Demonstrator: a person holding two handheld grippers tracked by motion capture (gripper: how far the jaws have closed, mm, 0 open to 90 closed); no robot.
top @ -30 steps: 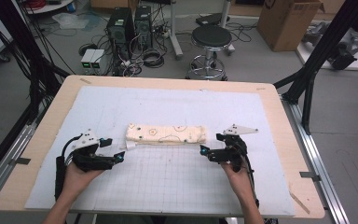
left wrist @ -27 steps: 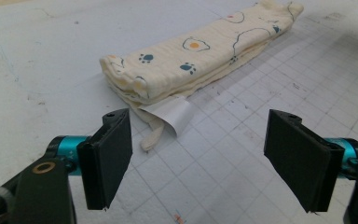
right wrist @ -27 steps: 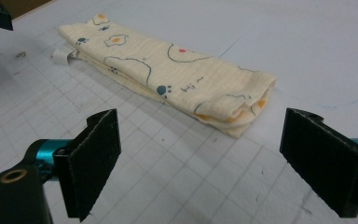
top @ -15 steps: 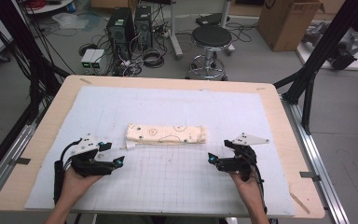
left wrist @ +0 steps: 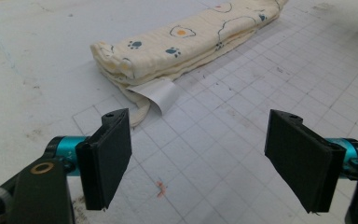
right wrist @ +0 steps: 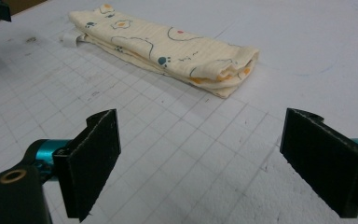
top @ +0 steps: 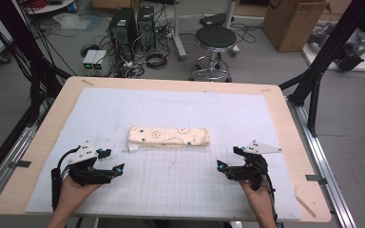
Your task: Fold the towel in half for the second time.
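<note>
Since a second ago both grippers have drawn back toward the near edge, away from the folded cloth [top: 169, 137]. The left gripper [top: 111, 161] and right gripper [top: 227, 159] now rest near the front of the gridded mat [top: 180, 190], jaws wide apart and holding nothing. The cloth lies mid-table between them, folded into a long strip, its white tag [left wrist: 161, 95] sticking out at the left end. The fold looks finished; any next move would be a fresh reach forward, with nothing in the way. Beyond the table stand a stool [top: 216, 38] and a cardboard box [top: 292, 19].

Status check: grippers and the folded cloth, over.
Left gripper open, right gripper open, both empty. Folded cloth flat on mat, untouched. Nothing between grippers and cloth.
</note>
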